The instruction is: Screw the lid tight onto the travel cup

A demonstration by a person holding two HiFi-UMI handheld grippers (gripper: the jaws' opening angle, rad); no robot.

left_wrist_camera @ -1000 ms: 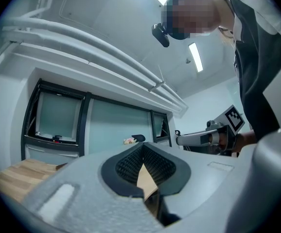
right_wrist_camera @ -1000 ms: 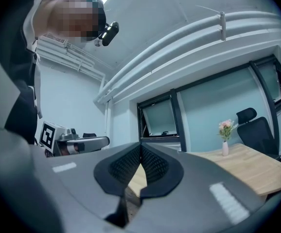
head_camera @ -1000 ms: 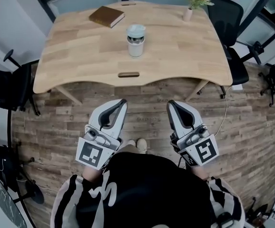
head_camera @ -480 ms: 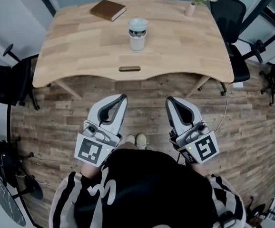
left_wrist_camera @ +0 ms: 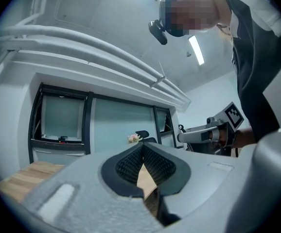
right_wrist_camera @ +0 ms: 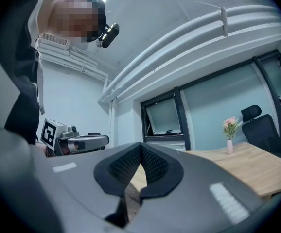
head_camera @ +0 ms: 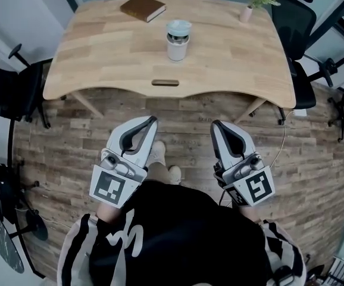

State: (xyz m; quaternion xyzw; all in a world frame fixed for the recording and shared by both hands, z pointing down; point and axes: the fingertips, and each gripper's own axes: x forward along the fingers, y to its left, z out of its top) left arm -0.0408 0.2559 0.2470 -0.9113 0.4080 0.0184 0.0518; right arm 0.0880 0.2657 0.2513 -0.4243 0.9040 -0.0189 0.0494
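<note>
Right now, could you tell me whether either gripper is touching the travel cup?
No; the left gripper and right gripper both hang over the floor, short of the table where the travel cup stands.

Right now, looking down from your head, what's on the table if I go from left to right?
brown book → travel cup → vase of flowers

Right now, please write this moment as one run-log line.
left gripper: shut, empty | right gripper: shut, empty | cup: upright on table, lid on top | contact: none
</note>
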